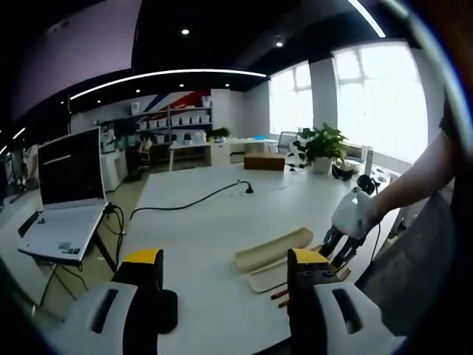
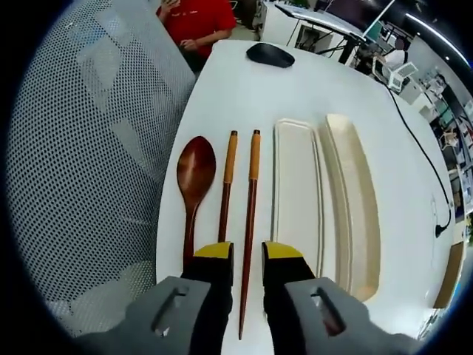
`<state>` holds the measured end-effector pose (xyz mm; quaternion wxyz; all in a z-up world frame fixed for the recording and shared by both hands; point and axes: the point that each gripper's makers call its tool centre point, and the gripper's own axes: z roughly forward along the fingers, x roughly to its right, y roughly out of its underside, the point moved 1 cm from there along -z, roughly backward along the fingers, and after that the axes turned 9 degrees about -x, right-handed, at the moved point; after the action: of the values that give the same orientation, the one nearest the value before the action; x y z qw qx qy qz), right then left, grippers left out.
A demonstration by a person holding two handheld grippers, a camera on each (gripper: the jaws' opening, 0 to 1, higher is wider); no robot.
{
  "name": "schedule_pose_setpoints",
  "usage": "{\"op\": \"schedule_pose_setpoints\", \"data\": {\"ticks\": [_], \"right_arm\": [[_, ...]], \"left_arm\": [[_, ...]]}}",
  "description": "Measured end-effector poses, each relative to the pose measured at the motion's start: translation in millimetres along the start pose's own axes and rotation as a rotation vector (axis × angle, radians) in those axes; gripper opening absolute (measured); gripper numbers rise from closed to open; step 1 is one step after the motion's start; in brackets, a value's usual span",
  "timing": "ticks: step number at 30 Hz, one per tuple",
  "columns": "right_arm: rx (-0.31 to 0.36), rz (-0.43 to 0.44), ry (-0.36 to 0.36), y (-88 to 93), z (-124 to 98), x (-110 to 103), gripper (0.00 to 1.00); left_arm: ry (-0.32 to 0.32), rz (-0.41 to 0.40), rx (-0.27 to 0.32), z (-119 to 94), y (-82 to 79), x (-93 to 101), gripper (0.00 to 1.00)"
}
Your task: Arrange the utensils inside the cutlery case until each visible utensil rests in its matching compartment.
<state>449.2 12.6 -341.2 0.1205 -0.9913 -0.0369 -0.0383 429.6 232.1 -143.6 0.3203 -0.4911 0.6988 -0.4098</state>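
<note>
Daylight pours through large windows [image 1: 380, 103], blown out to white, while the ceiling stays dark apart from a curved light strip [image 1: 170, 74]. The white bench [image 2: 310, 81] is evenly lit with faint shadows. Fisheye distortion bends straight lines near both views' edges.

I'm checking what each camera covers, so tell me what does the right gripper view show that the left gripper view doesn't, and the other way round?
Right gripper view alone: the wooden spoon lying whole beside the two chopsticks, a mesh chair back, a black mouse, and the right gripper open astride one chopstick.

Left gripper view alone: a laptop on a stand, a black cable, a potted plant, and the open left gripper.

Both: the white table and the cutlery case with its lid.
</note>
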Motion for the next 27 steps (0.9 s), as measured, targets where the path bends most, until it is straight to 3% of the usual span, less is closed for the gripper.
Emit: {"op": "schedule_pose_setpoints", "data": {"ticks": [14,27], "right_arm": [[-0.037,-0.020,-0.035,-1.3,11,-2,0.10],[-0.037,0.027,-0.073,-2.1,12,0,0.09]], "left_arm": [[0.004,0.001,-0.009,1,1.6,0.1,0.70],[0.011,0.004,-0.015,3,2.3,1.0,0.70]]}}
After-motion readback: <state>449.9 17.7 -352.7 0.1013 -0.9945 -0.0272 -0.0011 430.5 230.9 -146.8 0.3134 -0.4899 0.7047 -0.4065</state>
